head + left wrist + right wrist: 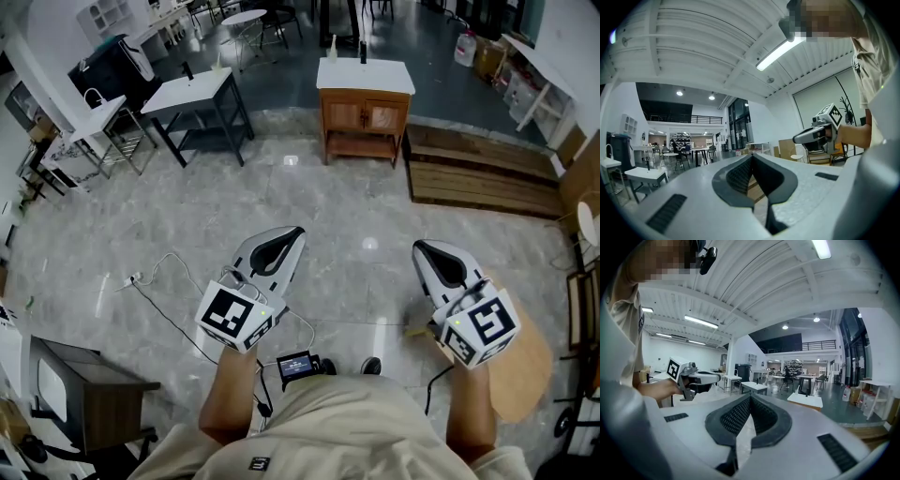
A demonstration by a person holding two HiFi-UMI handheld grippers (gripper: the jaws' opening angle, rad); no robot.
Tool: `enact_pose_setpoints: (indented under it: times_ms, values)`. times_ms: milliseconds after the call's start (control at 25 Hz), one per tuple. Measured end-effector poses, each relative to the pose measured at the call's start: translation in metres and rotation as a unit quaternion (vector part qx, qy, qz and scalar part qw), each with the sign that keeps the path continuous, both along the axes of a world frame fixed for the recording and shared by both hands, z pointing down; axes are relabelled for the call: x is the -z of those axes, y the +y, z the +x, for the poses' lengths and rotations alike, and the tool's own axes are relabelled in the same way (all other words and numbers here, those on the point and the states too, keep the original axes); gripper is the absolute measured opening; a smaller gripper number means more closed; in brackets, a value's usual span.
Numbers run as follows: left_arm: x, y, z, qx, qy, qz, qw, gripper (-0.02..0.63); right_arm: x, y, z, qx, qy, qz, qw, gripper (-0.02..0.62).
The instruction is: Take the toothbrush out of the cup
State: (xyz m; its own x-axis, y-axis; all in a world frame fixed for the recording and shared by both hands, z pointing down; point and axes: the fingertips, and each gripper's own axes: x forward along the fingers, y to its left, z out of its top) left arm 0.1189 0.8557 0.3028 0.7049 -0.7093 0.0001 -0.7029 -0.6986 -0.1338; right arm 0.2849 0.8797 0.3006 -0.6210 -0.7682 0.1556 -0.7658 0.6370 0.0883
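Note:
I can make out no cup or toothbrush for certain. A wooden cabinet with a white top [364, 77] stands far ahead, and two small upright things [362, 52] on it are too small to tell. In the head view my left gripper [299, 231] and right gripper [417, 247] are held out at waist height over the marble floor, side by side and apart. Both are shut with nothing between the jaws. The left gripper view shows its closed tips [752, 155] and the right gripper [796, 138] beside it. The right gripper view shows its closed tips [750, 396] and the cabinet [805, 401] beyond.
A black-framed white table [192, 91] stands at the far left, and a low wooden platform [478, 173] at the far right. A cable [159, 300] runs across the floor. A dark side cabinet [94, 398] is at lower left, a round wooden board [525, 361] at lower right.

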Motion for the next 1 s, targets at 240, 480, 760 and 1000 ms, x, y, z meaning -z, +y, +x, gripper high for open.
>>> enact_pose_setpoints:
  times_ms: [240, 480, 760, 1000]
  values:
    - [0.004, -0.024, -0.037, 0.005, 0.010, 0.007, 0.9999, 0.006, 0.003, -0.023, -0.032, 0.000, 0.013, -0.002, 1.000, 0.003]
    - [-0.005, -0.057, -0.053, 0.005, 0.022, -0.001, 0.9997, 0.006, 0.003, -0.054, -0.048, -0.002, 0.024, -0.003, 1.000, 0.005]
    - [-0.014, -0.106, -0.052, 0.012, 0.023, -0.012, 0.9996, 0.006, -0.005, -0.113, -0.042, 0.000, 0.019, -0.012, 1.000, 0.005]
    - [-0.020, -0.171, -0.033, 0.025, 0.006, -0.020, 0.9995, 0.006, -0.015, -0.186, -0.021, 0.010, 0.001, -0.016, 1.000, 0.005]
